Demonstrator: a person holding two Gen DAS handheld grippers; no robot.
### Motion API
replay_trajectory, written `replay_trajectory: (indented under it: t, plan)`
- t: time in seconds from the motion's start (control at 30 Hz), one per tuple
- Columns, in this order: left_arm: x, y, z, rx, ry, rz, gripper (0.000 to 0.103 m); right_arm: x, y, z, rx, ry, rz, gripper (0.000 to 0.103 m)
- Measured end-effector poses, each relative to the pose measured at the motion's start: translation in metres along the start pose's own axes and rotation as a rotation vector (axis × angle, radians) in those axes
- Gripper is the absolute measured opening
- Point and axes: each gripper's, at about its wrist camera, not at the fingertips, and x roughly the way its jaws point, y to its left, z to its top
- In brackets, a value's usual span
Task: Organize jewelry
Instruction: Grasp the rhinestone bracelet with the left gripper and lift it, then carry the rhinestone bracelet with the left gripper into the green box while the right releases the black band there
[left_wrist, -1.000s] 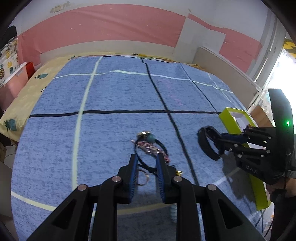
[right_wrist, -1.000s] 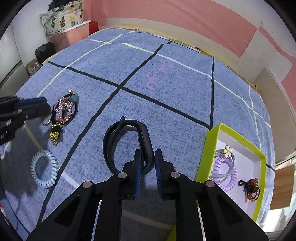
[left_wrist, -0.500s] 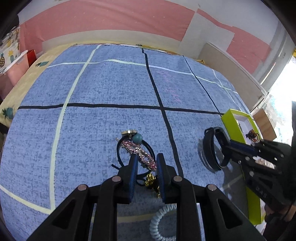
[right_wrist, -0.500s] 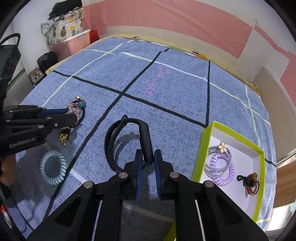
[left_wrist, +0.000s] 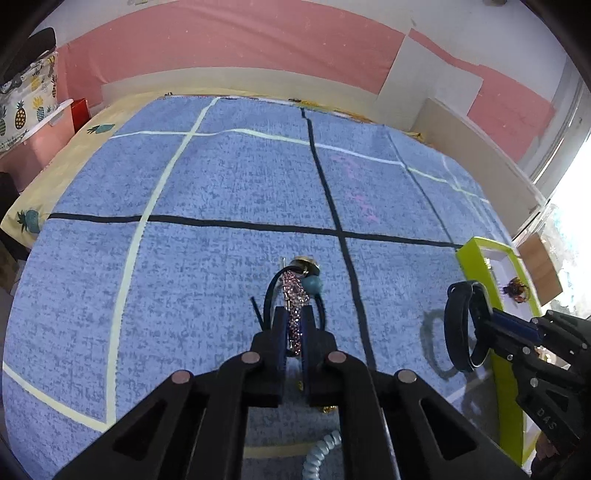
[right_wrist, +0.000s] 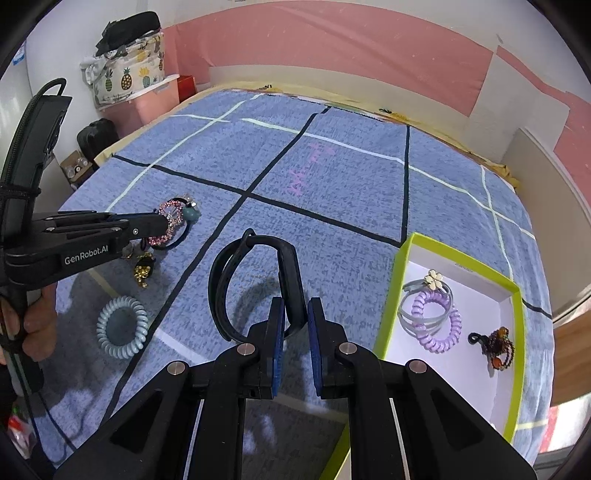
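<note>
Already in the green-rimmed tray (right_wrist: 517, 314), lower right: lilac coil tie (right_wrist: 439, 325), flower hairband (right_wrist: 434, 282), beaded clip (right_wrist: 496, 345).

In hand: our right gripper (right_wrist: 295, 317) clamped on the black bracelet (right_wrist: 255, 284); our left gripper (left_wrist: 293, 328), jaws just closing, pinching the rhinestone clip (left_wrist: 293, 299).

Left on the blue cloth (right_wrist: 332, 203), lower left: pale-blue coil tie (right_wrist: 122, 326), gold charm (right_wrist: 142, 271).

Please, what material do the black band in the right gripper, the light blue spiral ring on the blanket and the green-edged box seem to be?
The black band looks like matte rubber or silicone: smooth, dull, holding its curve. The light blue spiral ring looks like glossy plastic coil, with small highlights on each turn. The green-edged box seems to be cardboard: thin, flat, straight walls, matte white inside.
</note>
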Motion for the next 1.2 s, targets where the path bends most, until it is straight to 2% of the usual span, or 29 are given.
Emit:
replay_trajectory:
  t: [0.23,0.4,0.5,0.6,0.7,0.97,1.2]
  plan:
    - [-0.018,-0.003,-0.008,0.036,-0.04,-0.021,0.007,-0.019,-0.002,-0.008,0.028,-0.038,0.001,0.013]
    - [-0.039,0.003,-0.014,0.008,-0.064,-0.114,0.007,-0.033,-0.002,-0.013,0.038,-0.062,0.002,0.013]
    - [-0.041,0.009,-0.018,-0.009,-0.043,-0.134,0.007,-0.037,-0.001,-0.017,0.038,-0.065,0.0,0.013]
    - [-0.033,0.012,-0.023,-0.029,0.012,-0.133,0.007,-0.041,0.0,-0.021,0.039,-0.065,0.0,0.013]
    - [-0.036,0.012,-0.031,-0.029,0.021,-0.136,0.007,-0.042,0.0,-0.023,0.041,-0.066,-0.004,0.013]
    - [-0.065,0.007,-0.042,0.001,-0.036,-0.124,0.007,-0.056,-0.006,-0.03,0.062,-0.093,-0.013,0.013]
    - [-0.095,-0.021,-0.037,0.08,-0.118,-0.149,0.007,-0.08,-0.027,-0.04,0.113,-0.137,-0.03,0.013]
